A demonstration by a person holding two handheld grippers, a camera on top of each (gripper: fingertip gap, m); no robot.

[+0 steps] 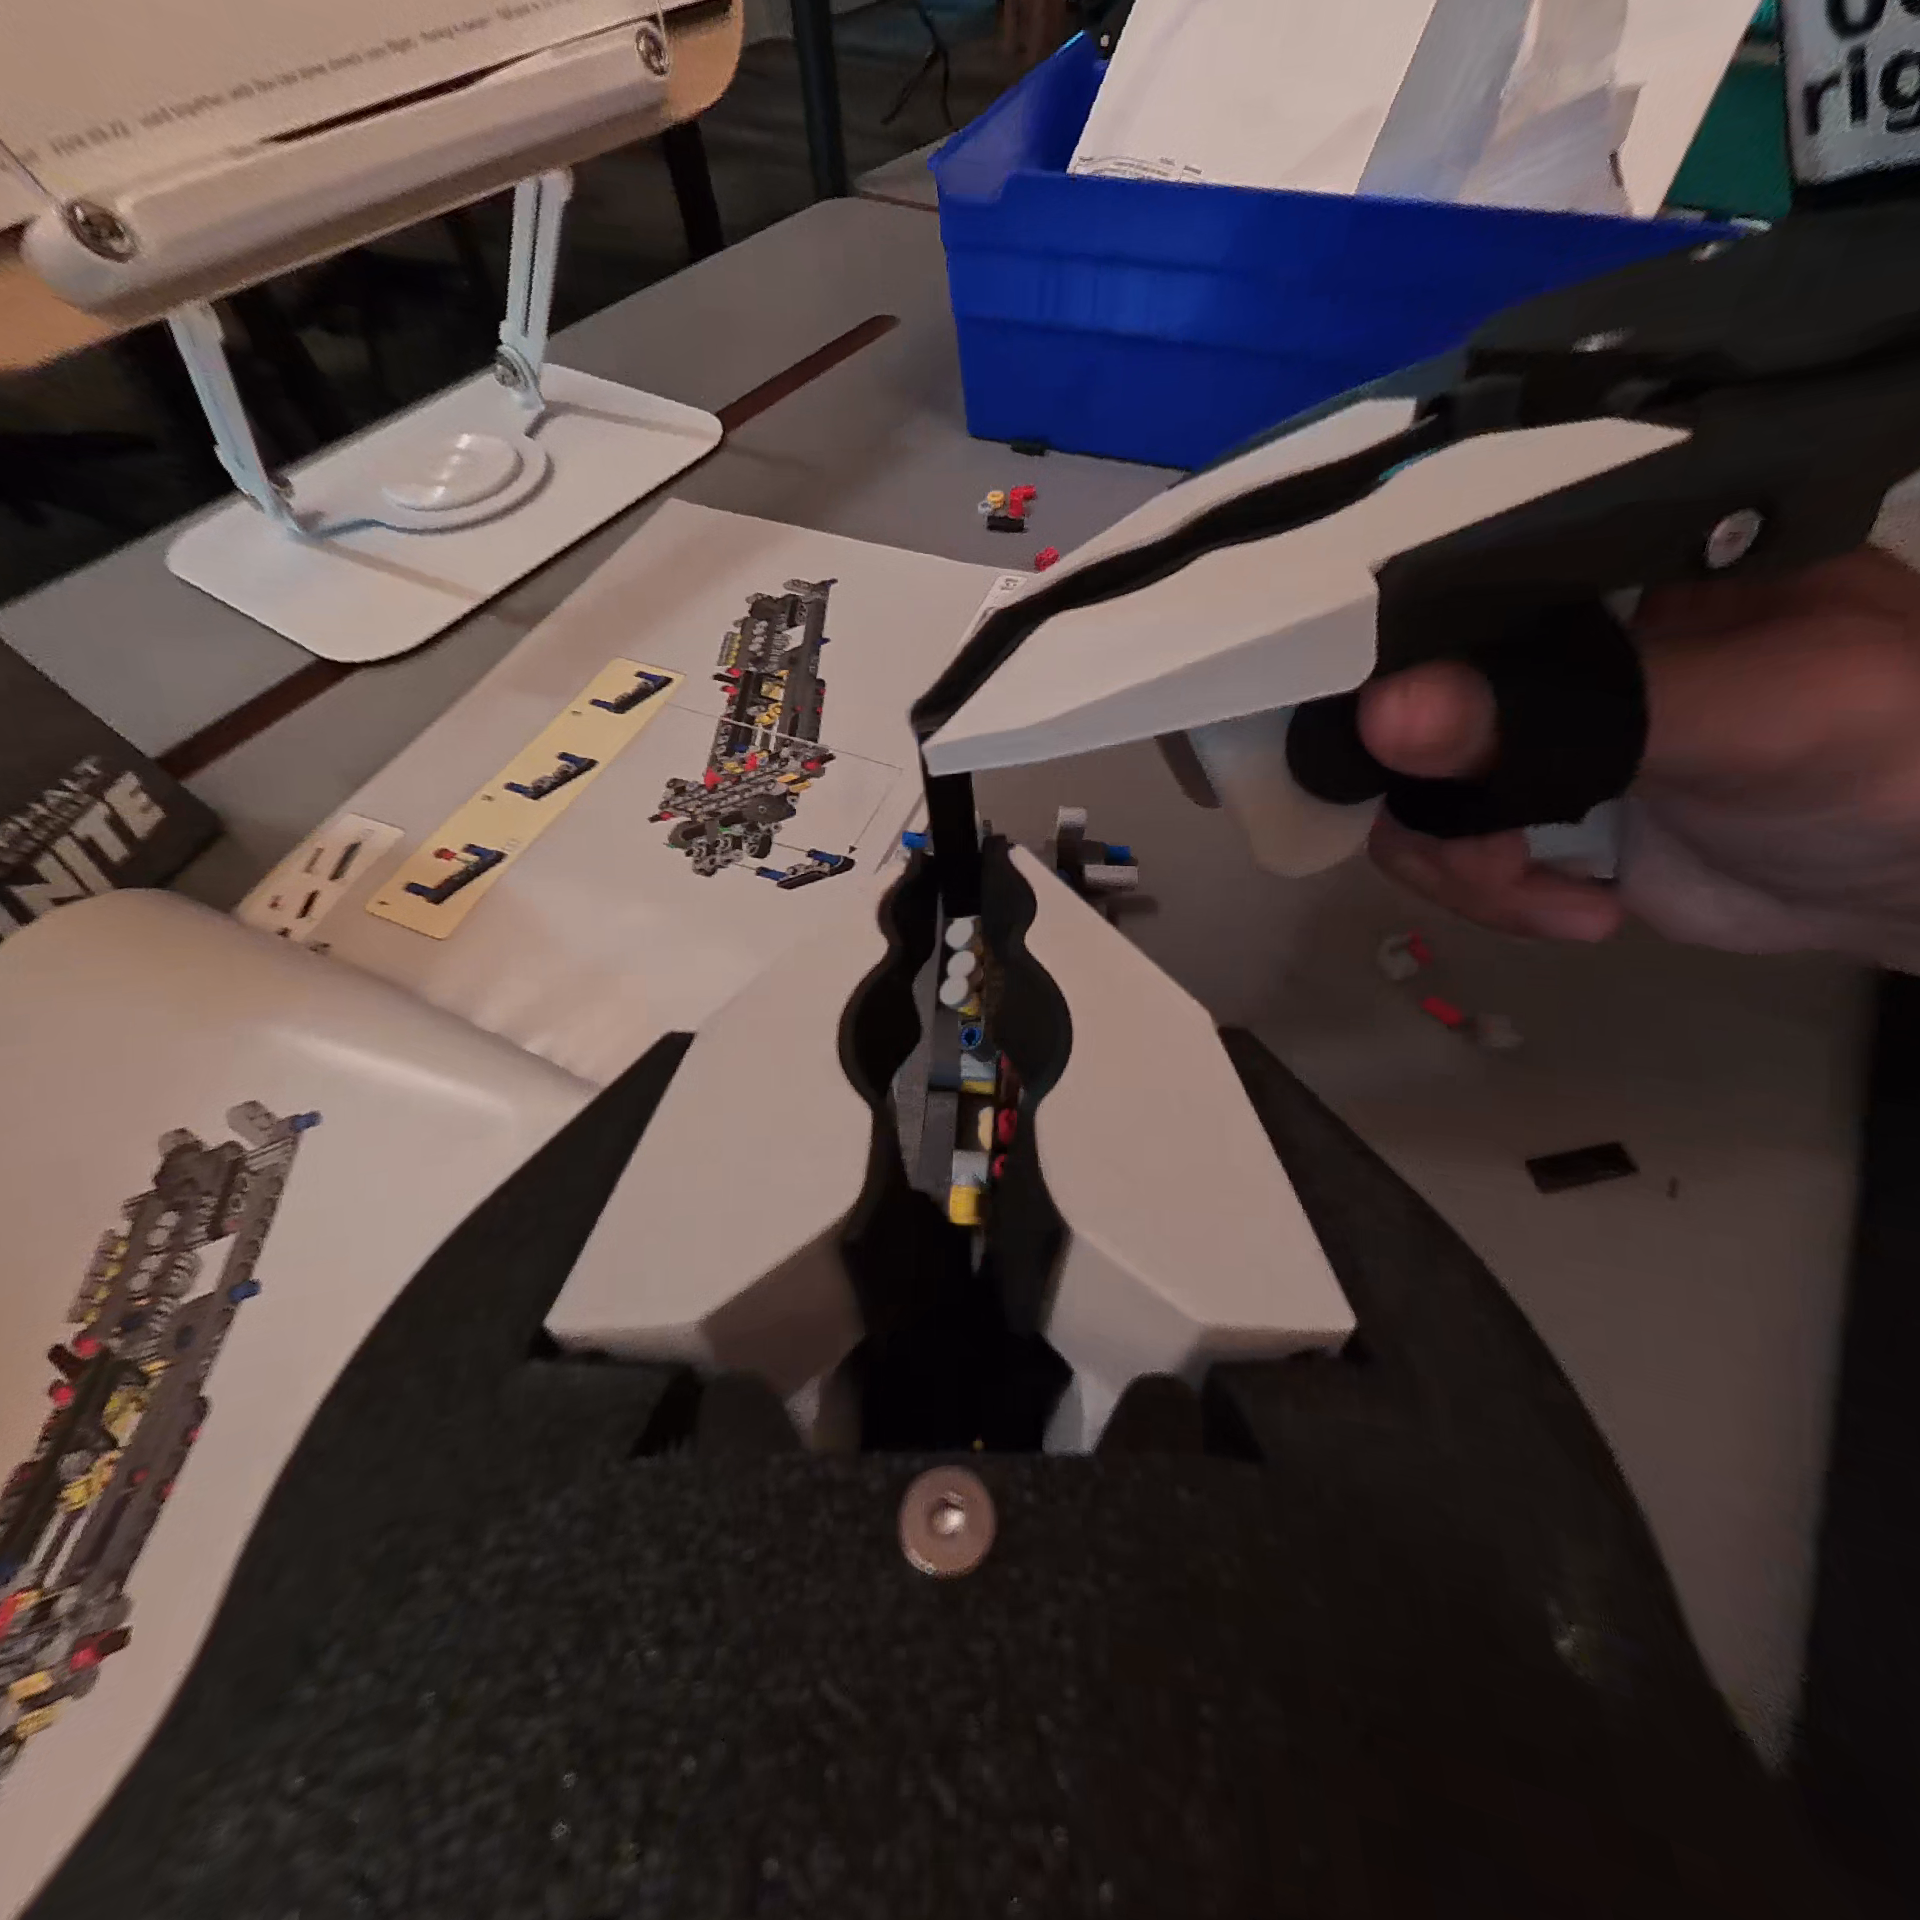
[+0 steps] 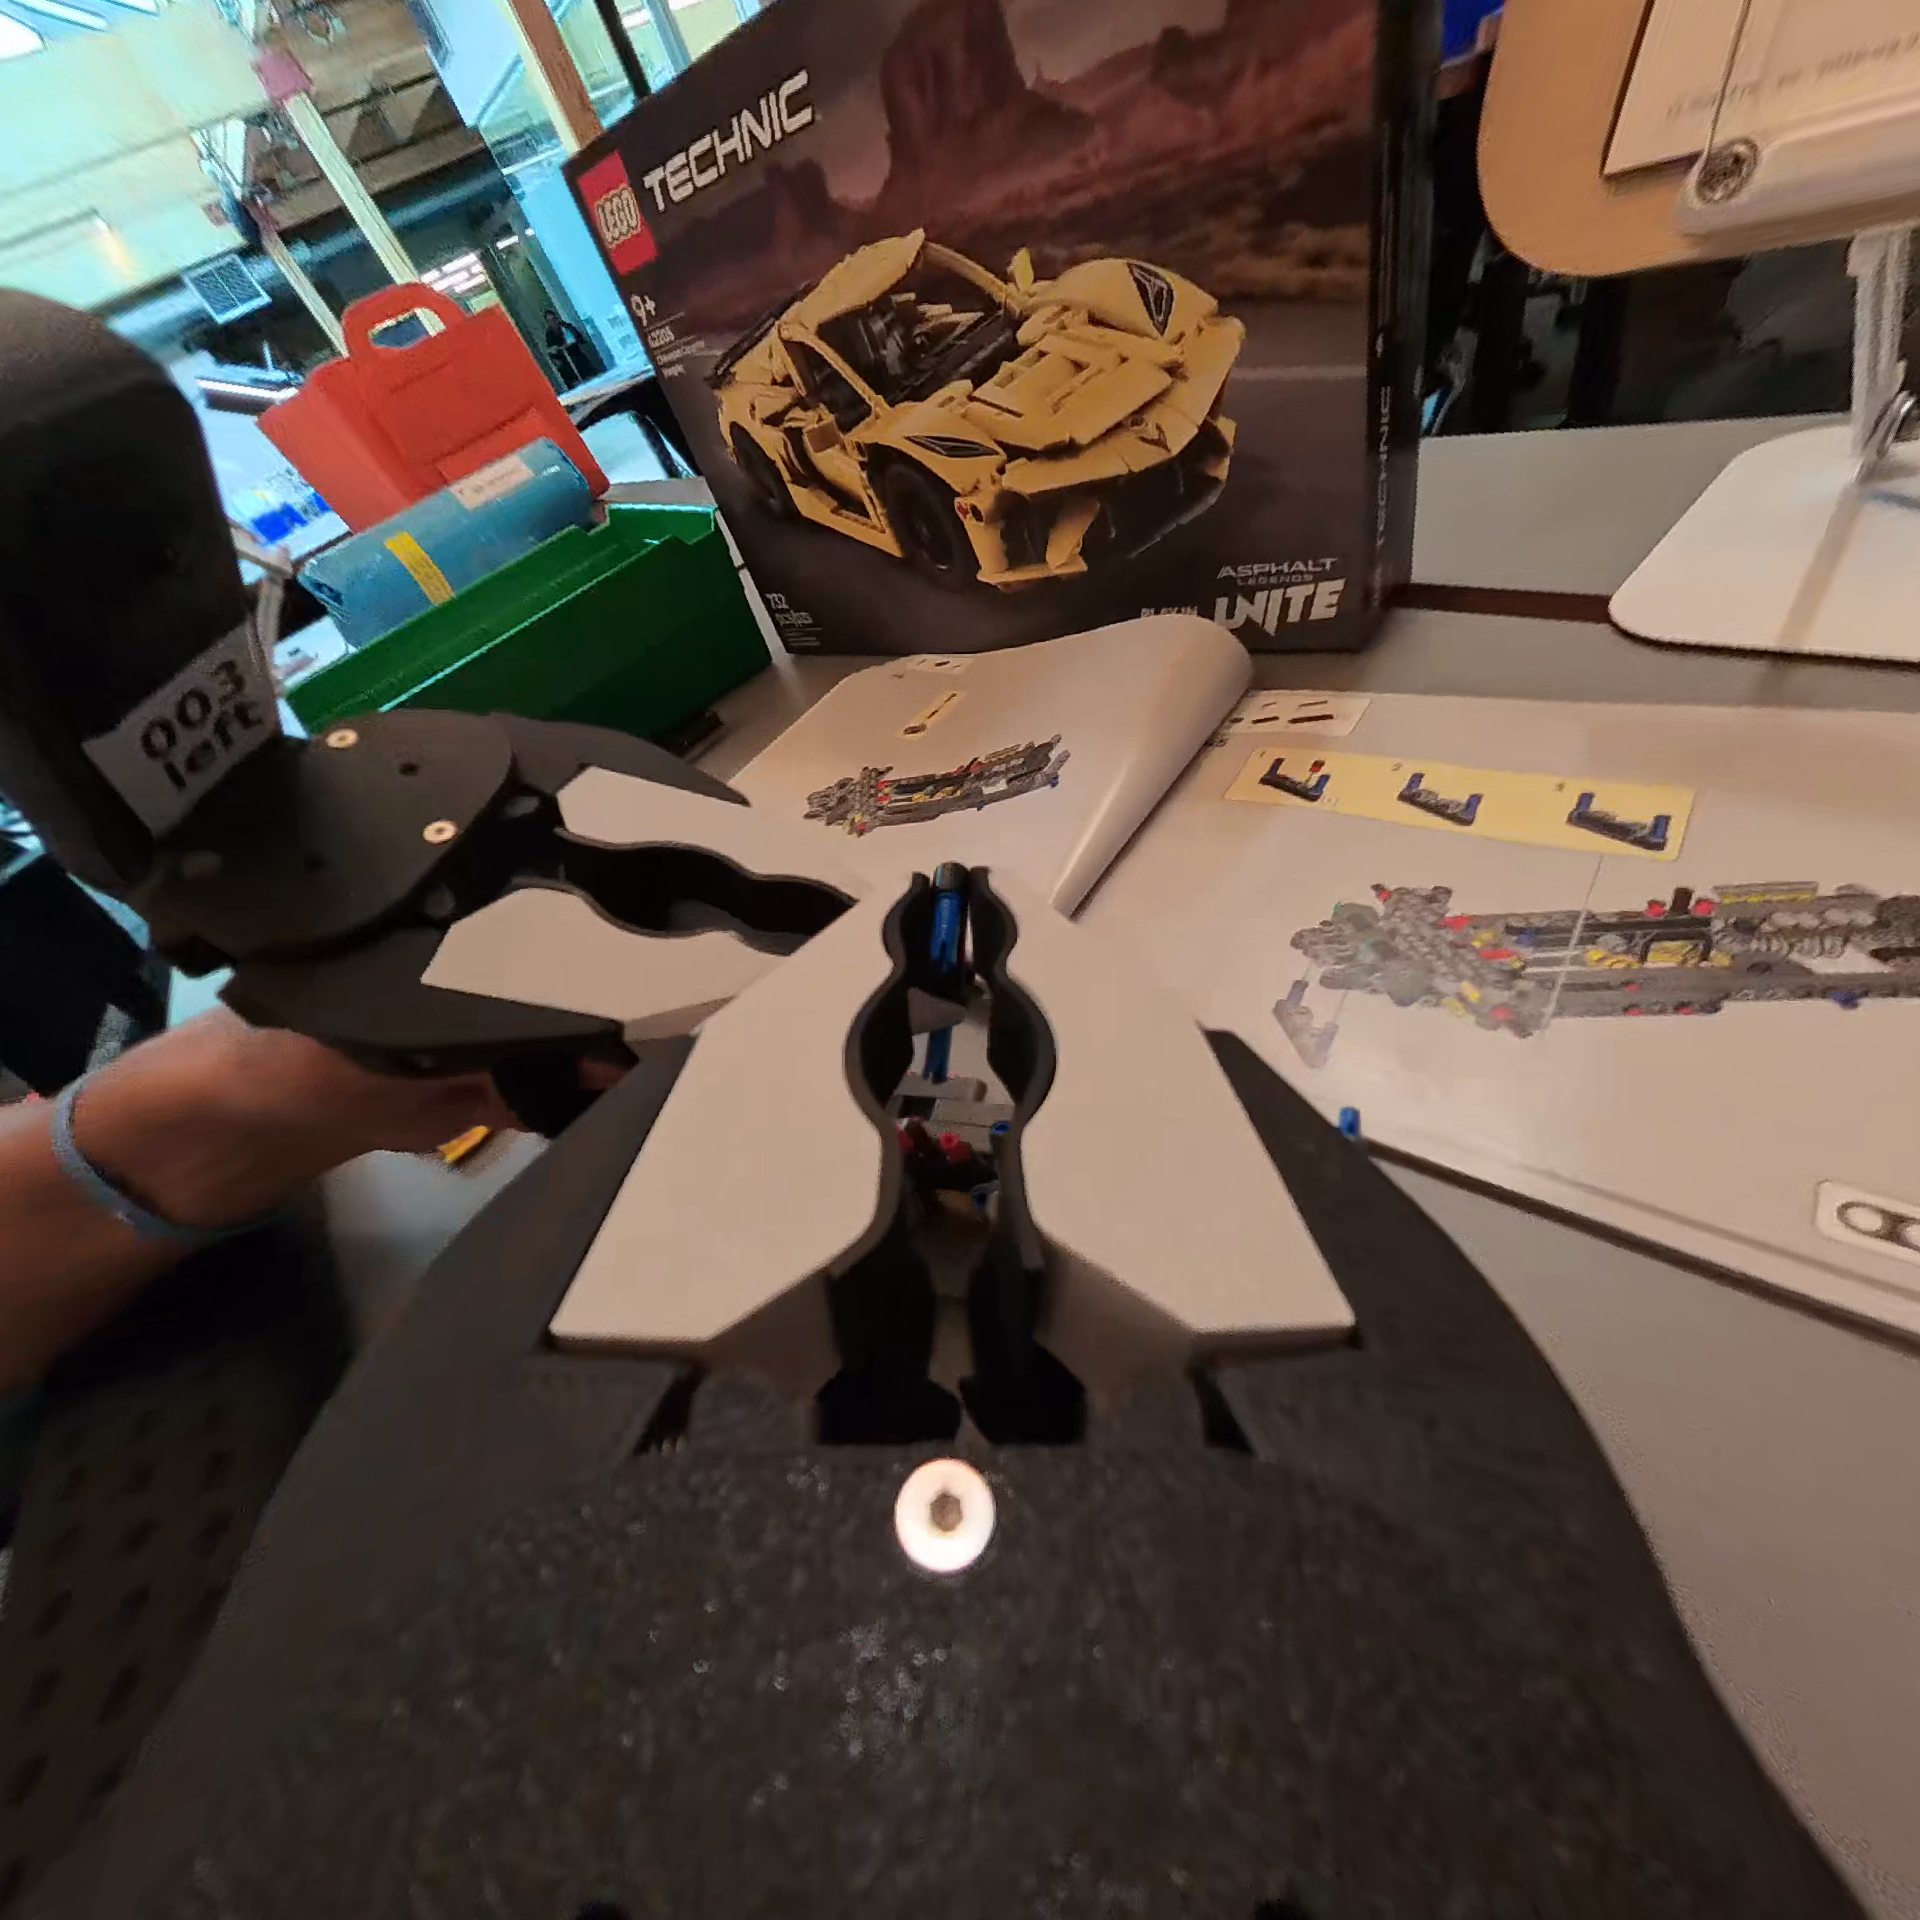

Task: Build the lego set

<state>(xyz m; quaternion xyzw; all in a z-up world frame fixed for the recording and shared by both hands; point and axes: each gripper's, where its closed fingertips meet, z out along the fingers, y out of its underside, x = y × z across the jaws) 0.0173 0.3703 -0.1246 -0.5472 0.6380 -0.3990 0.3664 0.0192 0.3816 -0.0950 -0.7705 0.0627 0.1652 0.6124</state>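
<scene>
My left gripper is shut on a part-built lego assembly, grey and black with white, yellow and red pins. My right gripper comes in from the upper right and is shut on a narrow black piece that points down onto the assembly's far end. In the right wrist view, my right gripper pinches that piece, which shows black with a blue pin. The assembly lies below it, and the left gripper reaches in from the left.
The open instruction booklet lies on the grey table. A blue bin and a white stand are behind it. Loose pieces lie at the right. The lego box and a green bin stand at the back. The grippers are tip to tip, or close to it.
</scene>
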